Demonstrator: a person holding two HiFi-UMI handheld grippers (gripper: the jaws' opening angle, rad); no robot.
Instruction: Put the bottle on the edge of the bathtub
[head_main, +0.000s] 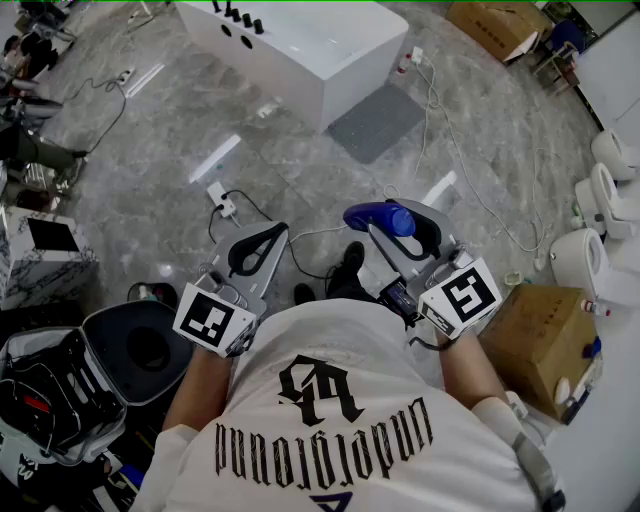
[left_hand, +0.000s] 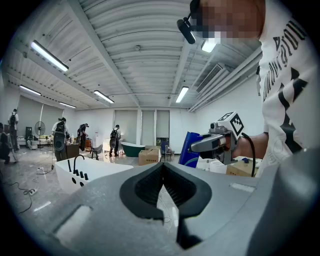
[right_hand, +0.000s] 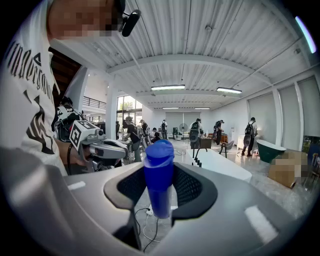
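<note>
A blue bottle (head_main: 380, 216) with a rounded cap is gripped between the pads of my right gripper (head_main: 397, 222), which is shut on it. In the right gripper view the bottle (right_hand: 159, 180) stands upright between the jaws of that gripper (right_hand: 161, 197). My left gripper (head_main: 274, 229) is held beside it, shut, with its tips touching and nothing held. The left gripper view shows those closed tips (left_hand: 162, 166) and the bottle (left_hand: 189, 149) off to the right. The white bathtub (head_main: 300, 45), with black taps on its rim, stands on the floor well ahead of both grippers.
A grey mat (head_main: 378, 120) lies beside the tub. Cables and a power strip (head_main: 222, 196) run across the marble floor between me and the tub. A cardboard box (head_main: 540, 335) and white toilets (head_main: 600, 195) stand at right, an open black case (head_main: 140, 345) at left. People (right_hand: 250, 131) stand far off.
</note>
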